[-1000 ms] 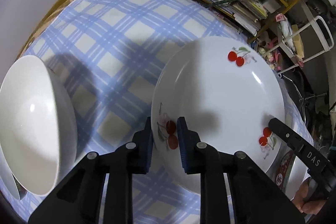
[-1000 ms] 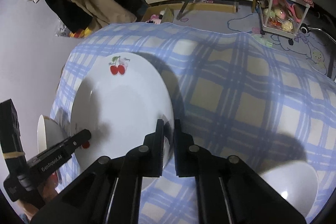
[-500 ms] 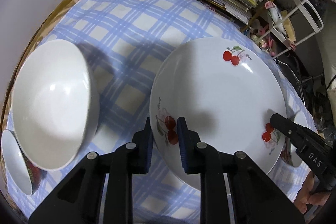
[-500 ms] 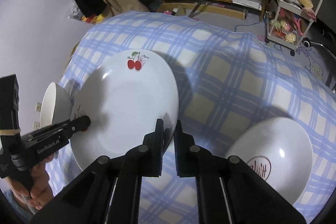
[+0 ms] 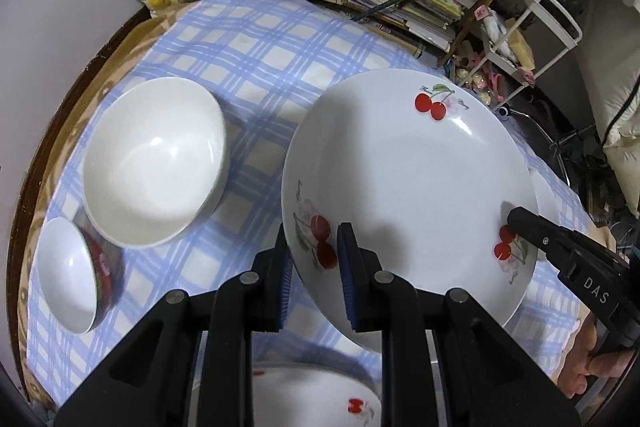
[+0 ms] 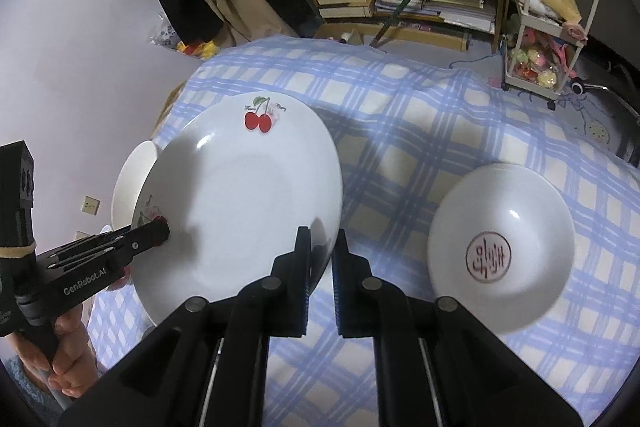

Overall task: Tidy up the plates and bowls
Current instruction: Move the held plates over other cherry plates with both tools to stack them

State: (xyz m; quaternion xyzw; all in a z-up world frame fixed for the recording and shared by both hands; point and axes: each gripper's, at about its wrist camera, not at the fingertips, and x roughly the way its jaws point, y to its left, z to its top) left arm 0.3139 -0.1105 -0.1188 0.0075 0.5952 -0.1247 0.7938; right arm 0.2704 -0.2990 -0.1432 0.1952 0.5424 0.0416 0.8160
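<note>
Cherry-patterned plate [image 5: 404, 187] is held above the blue checked tablecloth [image 5: 256, 67], pinched at opposite rim edges by the left gripper [image 5: 313, 259] and the right gripper [image 6: 320, 255], both clamped on it. A large white bowl [image 5: 154, 163] sits to its left, a stamped bowl [image 6: 500, 251] to its right. With only the rim pinched, the plate could slip or tilt if either grip is loosened, and the bowls could be struck.

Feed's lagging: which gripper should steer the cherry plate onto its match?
Left, probably: the left gripper grips the cherry plate directly above the matching plate; the right view doesn't show it.
</note>
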